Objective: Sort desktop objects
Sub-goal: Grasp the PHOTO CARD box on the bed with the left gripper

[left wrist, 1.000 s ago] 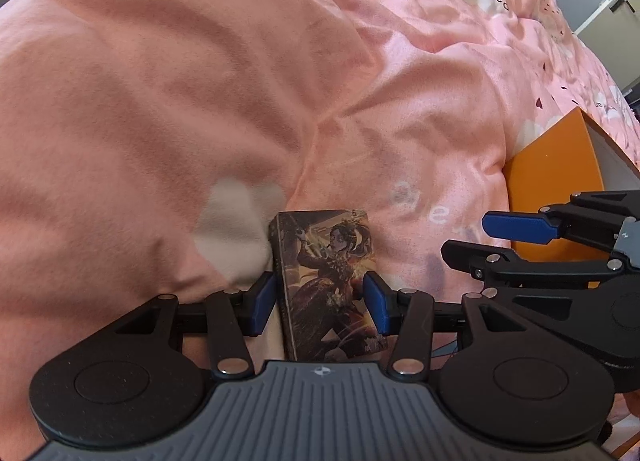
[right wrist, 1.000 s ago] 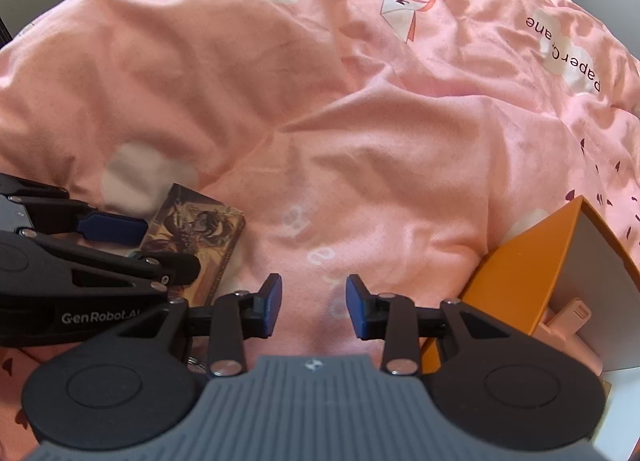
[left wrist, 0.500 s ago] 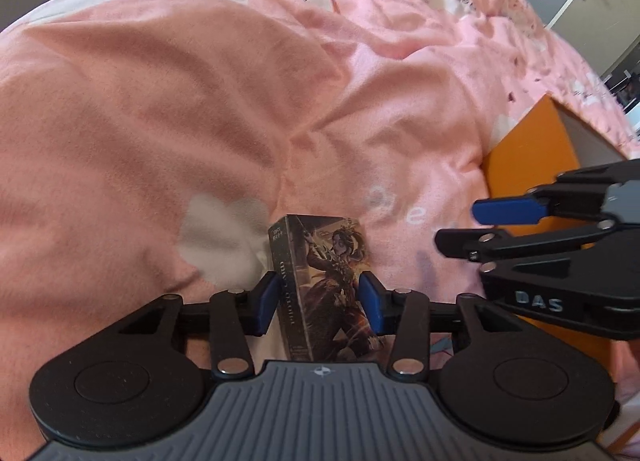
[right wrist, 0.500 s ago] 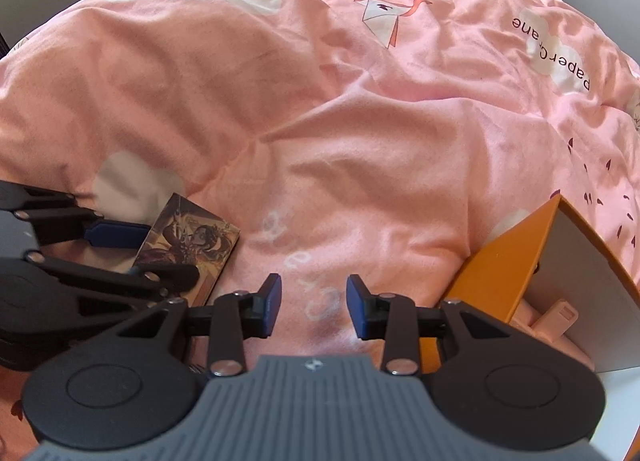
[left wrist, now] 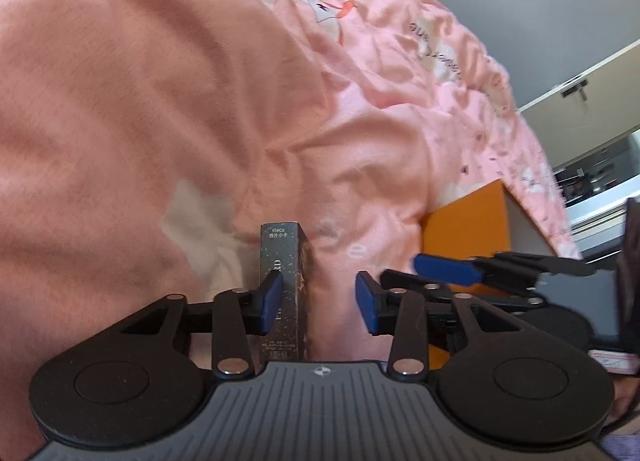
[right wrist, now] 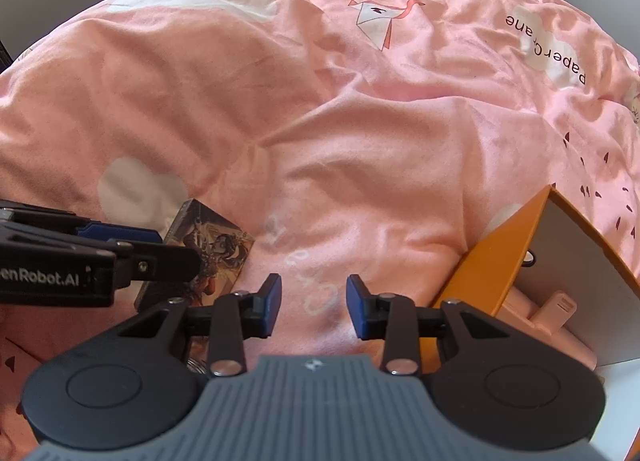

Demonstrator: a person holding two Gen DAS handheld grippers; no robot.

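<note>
Between our left pads: card box (left wrist: 285,285), dark and speckled, narrow edge toward the left wrist camera, printed side facing right.
Card box position: we see it on the pink bedspread (left wrist: 160,101), tilted up on its edge, beside a white cloud print.
Left gripper (left wrist: 318,303): jaws closing with the box between them; left pad against the box's side, right pad standing clear of it.
Same box from the right wrist view: card box (right wrist: 216,249) with its illustrated face showing, left gripper (right wrist: 132,245) over it.
Right gripper (right wrist: 314,307): we hold it about half open, nothing between the pads, only bedspread below.
Orange box (right wrist: 500,257): open, well right of the card box; 1 pale pink item (right wrist: 548,313) lies inside.
</note>
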